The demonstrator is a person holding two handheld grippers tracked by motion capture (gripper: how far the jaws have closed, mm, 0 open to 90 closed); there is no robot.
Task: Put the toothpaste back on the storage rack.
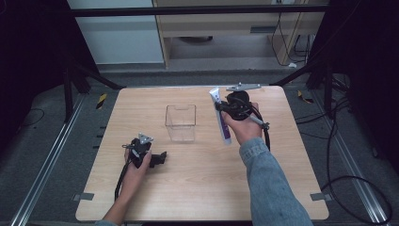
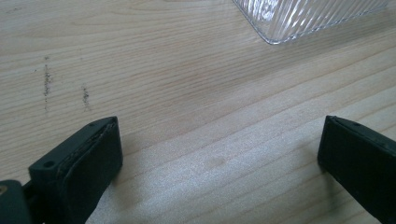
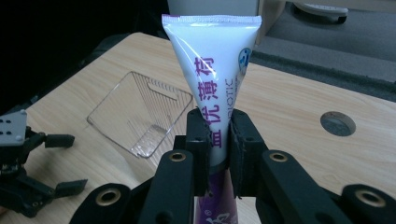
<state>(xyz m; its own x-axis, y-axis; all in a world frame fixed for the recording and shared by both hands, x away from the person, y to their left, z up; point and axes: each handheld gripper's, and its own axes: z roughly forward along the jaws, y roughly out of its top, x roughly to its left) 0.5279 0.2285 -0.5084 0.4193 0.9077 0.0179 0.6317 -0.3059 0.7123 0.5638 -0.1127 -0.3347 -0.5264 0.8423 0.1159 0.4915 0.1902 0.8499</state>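
**A soft tube held in the right gripper, a clear box waiting beside it**

The right gripper is clamped on a white and purple tube, and the jaws press on its middle part, where the printed letters are. In the high view the tube is lifted above the tabletop, with the flat sealed end pointing away from the person and the purple end toward the person. It hangs near the right side of the clear box, but apart from it.

I judge that the tube is light and soft. Its skin looks smooth and shiny, so it can slip if the hold is weak. It can also bend or be squeezed flat if the hold is too strong. The middle is a reasonable place to hold it, because the weight is balanced there. The flat sealed end is stiffer, but it is thin and gives less surface for the jaws.

The clear box seems to be thin, ribbed plastic, probably light and easy to push away by a touch.

The left gripper rests low on the tabletop, in front of the box and to its left. Its jaws stand wide apart and hold nothing.
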